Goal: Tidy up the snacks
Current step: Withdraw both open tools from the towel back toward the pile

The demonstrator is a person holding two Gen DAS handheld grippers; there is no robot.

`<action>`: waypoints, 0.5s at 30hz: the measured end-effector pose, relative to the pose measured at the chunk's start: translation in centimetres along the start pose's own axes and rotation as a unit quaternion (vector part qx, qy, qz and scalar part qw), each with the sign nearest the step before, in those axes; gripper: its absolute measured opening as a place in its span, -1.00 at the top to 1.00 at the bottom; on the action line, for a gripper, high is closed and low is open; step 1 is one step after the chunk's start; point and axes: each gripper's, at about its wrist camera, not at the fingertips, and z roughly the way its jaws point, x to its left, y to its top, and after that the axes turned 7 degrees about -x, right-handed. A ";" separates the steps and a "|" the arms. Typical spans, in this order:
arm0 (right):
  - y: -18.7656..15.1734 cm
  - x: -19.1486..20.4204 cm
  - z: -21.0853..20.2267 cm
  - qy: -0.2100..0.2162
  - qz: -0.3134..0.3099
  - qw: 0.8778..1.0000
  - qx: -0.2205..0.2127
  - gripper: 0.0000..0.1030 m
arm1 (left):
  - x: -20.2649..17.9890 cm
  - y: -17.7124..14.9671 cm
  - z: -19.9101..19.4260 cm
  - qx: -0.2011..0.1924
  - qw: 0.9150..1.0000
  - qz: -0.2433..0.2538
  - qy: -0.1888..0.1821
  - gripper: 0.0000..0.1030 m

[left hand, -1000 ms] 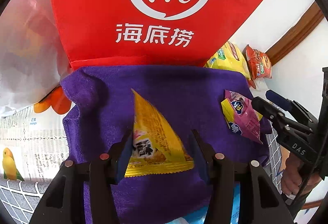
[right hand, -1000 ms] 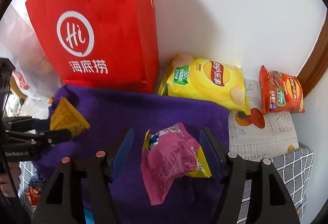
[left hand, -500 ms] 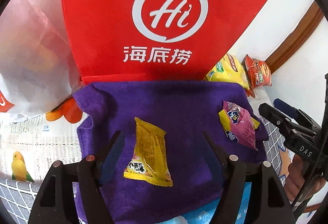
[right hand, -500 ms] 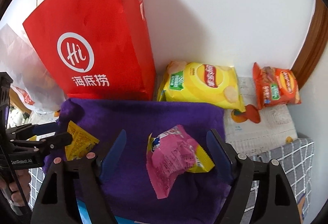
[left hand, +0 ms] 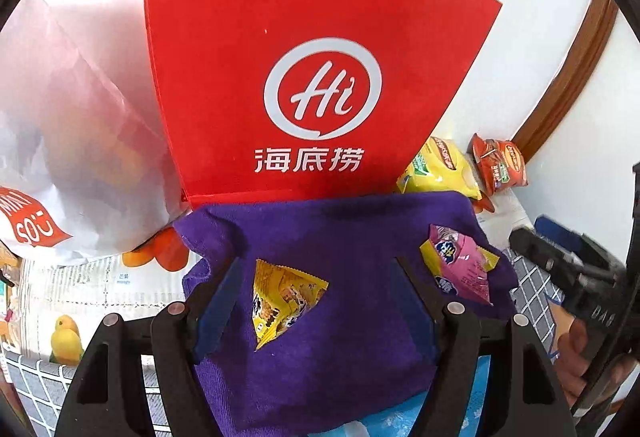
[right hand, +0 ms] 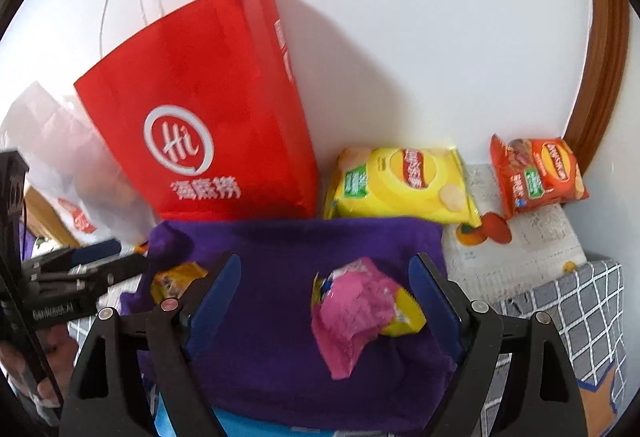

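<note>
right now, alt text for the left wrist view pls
The open left gripper hangs over a small yellow snack packet lying on a purple towel, with a pink packet to its right. A red paper bag stands behind.

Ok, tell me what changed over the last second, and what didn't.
The left gripper let go of the small yellow packet, opened wide and pulled back; the packet now lies loose on the purple towel. The right gripper also opened wider and backed off from the pink packet, which lies where it was. The red bag and both chip bags stayed put.
</note>
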 end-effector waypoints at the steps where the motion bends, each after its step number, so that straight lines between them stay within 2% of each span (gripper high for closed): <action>1: -0.3 0.0 -0.3 -0.007 0.001 1.000 -0.002 -0.66 | -0.1 0.1 -0.3 -0.003 1.000 0.000 -0.002 -0.42; 5: -1.4 -0.2 -1.7 -0.032 0.007 0.999 0.002 -0.66 | -0.6 0.0 -1.3 -0.011 1.000 0.006 -0.002 -0.42; 9: -2.8 -0.5 -3.2 -0.034 0.010 0.999 0.016 -0.66 | -1.3 -0.1 -2.0 -0.008 1.000 0.007 -0.020 -0.42; 15: -4.9 -1.1 -6.3 -0.035 0.013 0.999 0.006 -0.66 | -2.1 -0.1 -3.5 -0.015 0.999 0.010 -0.028 -0.42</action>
